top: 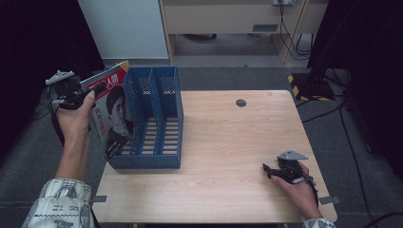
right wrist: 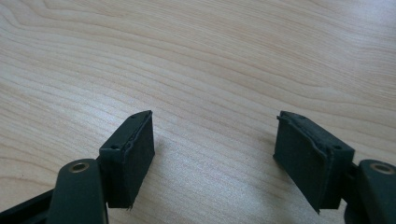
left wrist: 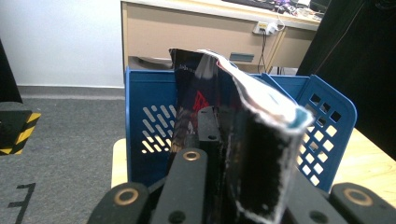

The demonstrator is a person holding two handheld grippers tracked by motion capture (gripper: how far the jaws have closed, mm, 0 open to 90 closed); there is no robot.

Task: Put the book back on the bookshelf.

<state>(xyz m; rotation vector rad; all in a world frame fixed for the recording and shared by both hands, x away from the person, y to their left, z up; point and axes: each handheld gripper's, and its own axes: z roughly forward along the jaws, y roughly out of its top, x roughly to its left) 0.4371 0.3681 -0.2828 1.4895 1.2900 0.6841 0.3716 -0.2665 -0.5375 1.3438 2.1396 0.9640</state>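
The high view is showing, low in the frame at the right, the right gripper (top: pixel 266 167) lying on the pale wooden table (top: pixel 228 142). A hand is resting on it, and it is pointing toward the left of the frame. In the right gripper view its two black jaws are standing wide apart over bare wood, holding nothing.

Higher up, at the left edge, the left gripper (top: pixel 97 89) is pinching the top corner of a thin, glossy magazine with a red title and a face on its cover (top: pixel 114 116). The magazine is hanging off the table's left edge, leaning against the outer left wall of the blue plastic file rack with holes (top: pixel 157 118). It is not inside any slot. In the left gripper view the jaws are squeezing the bent pages (left wrist: pixel 243 154).

The pages are soft and are curling, so I think the bottom edge could catch on the rack's wall, or the magazine could slip out of the pinch and fall to the floor.

The left forearm is reaching up from the bottom left, with the wrist bent toward the rack.
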